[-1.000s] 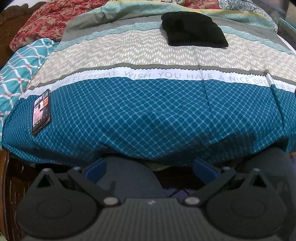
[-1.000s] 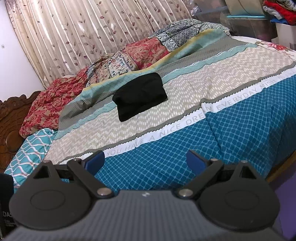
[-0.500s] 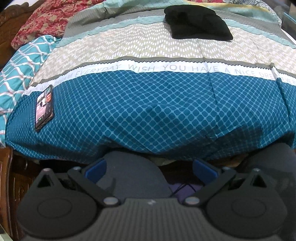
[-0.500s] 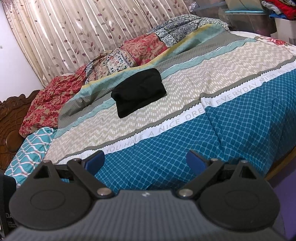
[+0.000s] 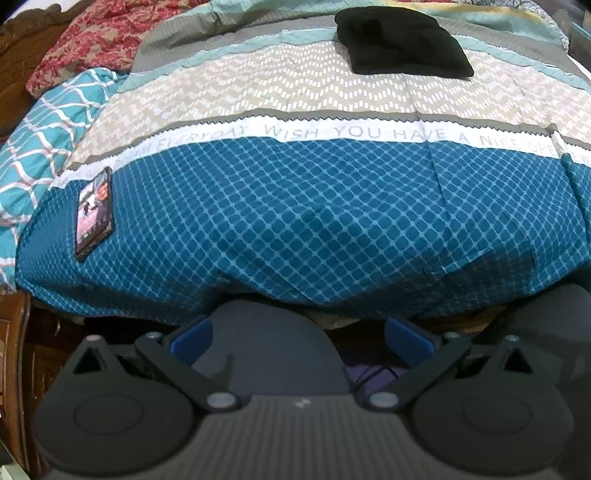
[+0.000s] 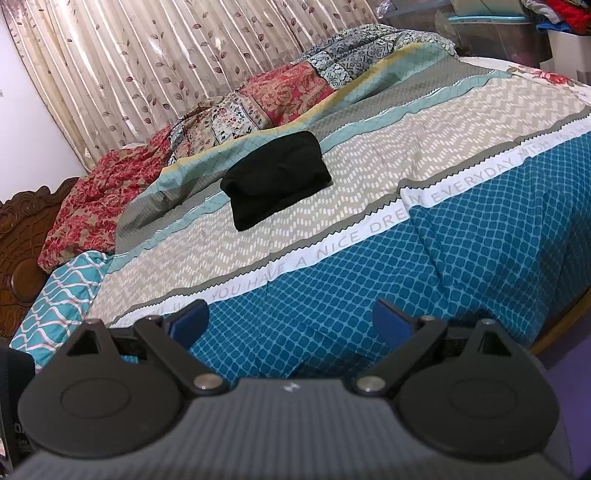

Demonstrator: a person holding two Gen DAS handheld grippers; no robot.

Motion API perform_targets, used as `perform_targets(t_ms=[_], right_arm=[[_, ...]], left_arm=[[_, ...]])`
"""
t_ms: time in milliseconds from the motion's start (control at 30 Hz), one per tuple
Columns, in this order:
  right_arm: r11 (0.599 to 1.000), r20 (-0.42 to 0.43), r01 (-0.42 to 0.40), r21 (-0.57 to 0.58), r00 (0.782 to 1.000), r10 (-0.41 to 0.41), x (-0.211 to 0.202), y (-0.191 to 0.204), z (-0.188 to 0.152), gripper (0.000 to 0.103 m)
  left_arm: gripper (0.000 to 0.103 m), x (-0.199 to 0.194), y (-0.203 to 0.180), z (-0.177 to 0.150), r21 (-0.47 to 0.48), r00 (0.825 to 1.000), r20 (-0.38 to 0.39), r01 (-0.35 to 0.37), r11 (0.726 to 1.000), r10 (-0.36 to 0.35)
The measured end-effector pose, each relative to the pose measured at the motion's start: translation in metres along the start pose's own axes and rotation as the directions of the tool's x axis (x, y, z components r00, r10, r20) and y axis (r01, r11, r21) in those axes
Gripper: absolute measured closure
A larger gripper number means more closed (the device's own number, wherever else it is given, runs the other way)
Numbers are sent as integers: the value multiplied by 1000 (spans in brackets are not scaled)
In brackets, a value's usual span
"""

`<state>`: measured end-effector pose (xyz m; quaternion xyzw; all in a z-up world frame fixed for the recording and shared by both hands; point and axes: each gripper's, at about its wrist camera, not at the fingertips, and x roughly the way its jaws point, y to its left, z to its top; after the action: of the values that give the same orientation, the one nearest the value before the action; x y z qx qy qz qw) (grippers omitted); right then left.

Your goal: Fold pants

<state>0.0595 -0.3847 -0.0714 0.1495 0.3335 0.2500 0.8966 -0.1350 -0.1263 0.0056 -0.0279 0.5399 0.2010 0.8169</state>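
Observation:
The black pants (image 5: 402, 40) lie folded into a compact bundle on the far beige and grey part of the bedspread (image 5: 295, 206). They also show in the right wrist view (image 6: 275, 177), near the middle of the bed. My left gripper (image 5: 299, 334) is open and empty, held off the near edge of the bed, far from the pants. My right gripper (image 6: 291, 321) is open and empty, over the blue part of the bedspread (image 6: 424, 266) near the bed's edge, also well short of the pants.
A phone (image 5: 94, 212) lies screen-up on the blue part at the left. Crumpled red floral quilts (image 6: 110, 195) and pillows line the far side by the curtains (image 6: 166, 66). A carved wooden headboard (image 6: 22, 236) is at the left. Storage boxes (image 6: 517, 33) stand far right.
Both grippers have drawn back a little and tilted, so the pants sit slightly higher and farther in the views. Both stay open. The pants have not moved.

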Motion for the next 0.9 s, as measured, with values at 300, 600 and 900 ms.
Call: perform_targets(t_ms=[300,600,900], right_arm=[[1000,3,0,-2,1000,0,0,1,0,6],[1000,2,1,-5,1000,-1,1,-2,1,6],[1000,-6,-1,-6,1000,1,2,-4,3,6]], left_arm=[[0,-3,1,2,21,998,41,-48,999,47],[0,4,3,1,28,1000,-1,-26,999,26],[0,16,-1,-2,20,995,-86,48,999,-47]])
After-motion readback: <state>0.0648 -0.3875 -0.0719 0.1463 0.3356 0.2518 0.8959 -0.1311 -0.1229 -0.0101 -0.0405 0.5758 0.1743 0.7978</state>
